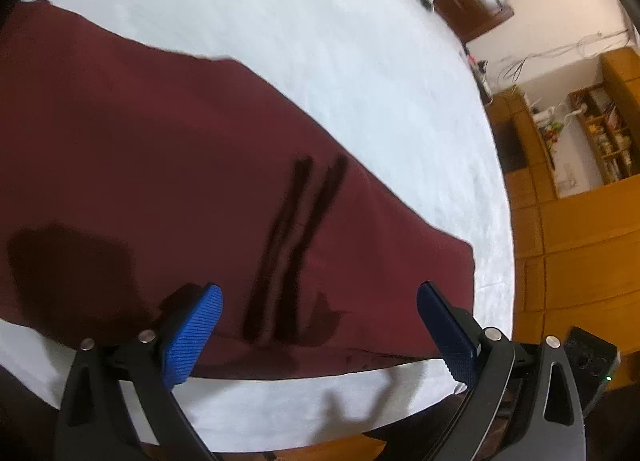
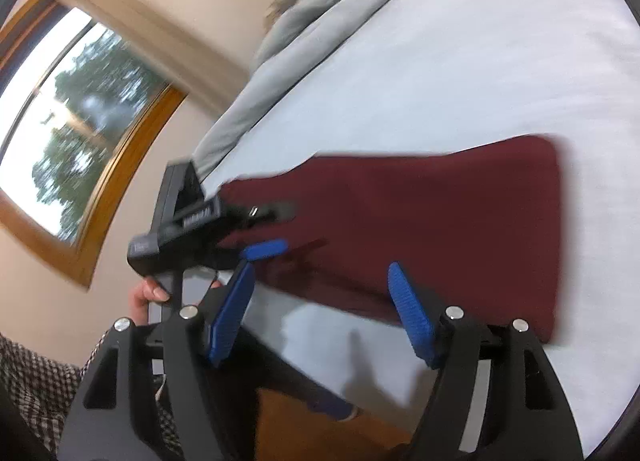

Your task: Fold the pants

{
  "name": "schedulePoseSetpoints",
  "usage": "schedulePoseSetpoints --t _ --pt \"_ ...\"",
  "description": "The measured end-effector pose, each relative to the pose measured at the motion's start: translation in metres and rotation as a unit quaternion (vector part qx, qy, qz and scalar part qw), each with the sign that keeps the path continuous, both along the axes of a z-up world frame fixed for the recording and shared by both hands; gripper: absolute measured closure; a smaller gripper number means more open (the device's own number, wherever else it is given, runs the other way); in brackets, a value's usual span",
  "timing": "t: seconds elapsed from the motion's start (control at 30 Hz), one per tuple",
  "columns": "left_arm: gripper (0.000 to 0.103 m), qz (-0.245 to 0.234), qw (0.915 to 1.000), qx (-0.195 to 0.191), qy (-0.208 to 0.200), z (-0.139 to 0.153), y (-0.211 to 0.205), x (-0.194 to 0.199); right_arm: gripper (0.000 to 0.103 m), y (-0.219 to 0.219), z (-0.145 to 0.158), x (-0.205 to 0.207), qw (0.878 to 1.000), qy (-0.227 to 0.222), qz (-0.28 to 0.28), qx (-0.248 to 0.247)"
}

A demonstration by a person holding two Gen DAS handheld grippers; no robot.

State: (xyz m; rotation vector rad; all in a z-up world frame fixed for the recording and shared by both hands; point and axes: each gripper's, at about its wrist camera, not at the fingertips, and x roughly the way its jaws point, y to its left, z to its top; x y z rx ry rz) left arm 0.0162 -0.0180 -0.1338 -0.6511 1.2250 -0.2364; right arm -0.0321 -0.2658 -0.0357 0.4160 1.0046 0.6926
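Observation:
Dark red pants [image 1: 160, 161] lie flat in a long folded band across the white bed [image 1: 320, 41]. My left gripper [image 1: 320, 289] hovers over their near edge, open wide, with nothing between its blue pads [image 1: 192, 337]. In the right wrist view the pants [image 2: 440, 213] stretch to the right and end in a straight edge. My right gripper [image 2: 320, 267] is open just above their near edge, its pads [image 2: 412, 313] clear of the cloth. The left gripper [image 2: 280, 229] shows at the left over the other end of the pants, held by a hand [image 2: 146, 295].
A crumpled grey blanket [image 2: 320, 13] lies along the far side of the bed [image 2: 440, 61]. A wood-framed window [image 2: 80, 121] is on the wall to the left. Wooden shelves [image 1: 580, 141] and a wooden floor [image 1: 560, 261] lie past the bed's right edge. A checked sleeve [image 2: 32, 381] is at lower left.

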Motion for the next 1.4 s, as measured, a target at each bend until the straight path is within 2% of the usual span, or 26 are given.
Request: schedulePoseSetpoints --t 0.07,0.13,0.2,0.23,0.27,0.33,0.37,0.43,0.53,0.57,0.6,0.67,0.7,0.73,0.8,0.87,0.97,1.03,1.1,1.17,1.27,1.33,1.4 --pt "0.005 -0.002 0.9985 0.039 0.039 -0.011 -0.013 0.005 0.032 -0.031 0.006 -0.008 0.999 -0.010 -0.036 -0.015" --pt "0.006 -0.007 0.9985 0.023 0.049 -0.019 -0.020 0.006 0.031 -0.052 0.003 -0.011 0.998 -0.009 -0.056 -0.019" --pt "0.013 -0.005 0.9985 0.018 0.050 -0.022 -0.026 0.006 0.031 -0.069 -0.007 -0.010 0.996 0.004 -0.078 -0.036" --pt "0.023 -0.002 0.9982 0.032 0.051 -0.022 -0.029 0.005 0.031 -0.078 -0.016 -0.006 0.995 0.019 -0.093 -0.043" --pt "0.037 0.004 0.9970 0.057 0.052 -0.022 -0.030 0.004 0.031 -0.086 -0.024 -0.002 0.993 0.032 -0.106 -0.043" --pt "0.055 0.009 0.9955 0.078 0.053 -0.023 -0.029 0.002 0.031 -0.099 -0.044 0.008 0.990 0.062 -0.126 -0.018" --pt "0.060 0.009 0.9949 0.084 0.055 -0.023 -0.028 0.001 0.031 -0.102 -0.053 0.013 0.989 0.080 -0.128 -0.003" --pt "0.061 0.010 0.9951 0.081 0.056 -0.023 -0.025 0.001 0.031 -0.104 -0.079 0.025 0.983 0.128 -0.129 0.024" --pt "0.061 0.002 0.9942 0.093 0.054 -0.022 -0.028 0.001 0.034 -0.098 -0.102 0.037 0.976 0.171 -0.114 0.071" --pt "0.061 0.000 0.9937 0.100 0.051 -0.021 -0.030 0.000 0.037 -0.095 -0.104 0.038 0.977 0.171 -0.101 0.080" --pt "0.061 -0.004 0.9932 0.106 0.048 -0.021 -0.032 0.000 0.055 -0.091 -0.105 0.039 0.977 0.175 -0.084 0.083" --pt "0.061 -0.004 0.9929 0.109 0.047 -0.021 -0.031 -0.001 0.065 -0.087 -0.103 0.038 0.978 0.175 -0.080 0.083" --pt "0.061 -0.003 0.9930 0.108 0.048 -0.021 -0.034 -0.002 0.072 -0.085 -0.098 0.037 0.979 0.170 -0.074 0.080" --pt "0.061 -0.002 0.9930 0.107 0.049 -0.020 -0.034 -0.002 0.074 -0.085 -0.086 0.036 0.981 0.164 -0.069 0.083" --pt "0.060 -0.007 0.9929 0.109 0.047 -0.018 -0.034 -0.003 0.075 -0.080 -0.064 0.033 0.985 0.139 -0.058 0.087" --pt "0.057 -0.011 0.9923 0.115 0.045 -0.018 -0.038 -0.005 0.075 -0.075 -0.050 0.031 0.989 0.126 -0.056 0.059" --pt "0.053 -0.015 0.9910 0.128 0.036 -0.022 -0.041 -0.008 0.075 -0.070 -0.076 0.034 0.982 0.168 -0.082 -0.034" --pt "0.052 -0.018 0.9905 0.133 0.032 -0.022 -0.040 -0.007 0.072 -0.072 -0.095 0.036 0.976 0.194 -0.093 -0.035" --pt "0.052 -0.023 0.9900 0.136 0.028 -0.021 -0.041 -0.007 0.068 -0.072 -0.091 0.037 0.977 0.192 -0.094 -0.029" --pt "0.052 -0.023 0.9916 0.124 0.026 -0.018 -0.038 -0.007 0.059 -0.067 -0.074 0.034 0.979 0.169 -0.094 -0.059" --pt "0.050 -0.028 0.9937 0.107 0.018 -0.008 -0.026 -0.016 0.058 -0.060 -0.044 0.027 0.978 0.118 -0.110 -0.134" --pt "0.045 -0.019 0.9945 0.103 0.006 0.002 -0.012 -0.023 0.058 -0.052 -0.026 0.024 0.978 0.087 -0.116 -0.151" --pt "0.040 0.006 0.9944 0.105 -0.002 0.014 0.015 -0.034 0.058 -0.037 -0.014 0.023 0.983 0.066 -0.101 -0.138"
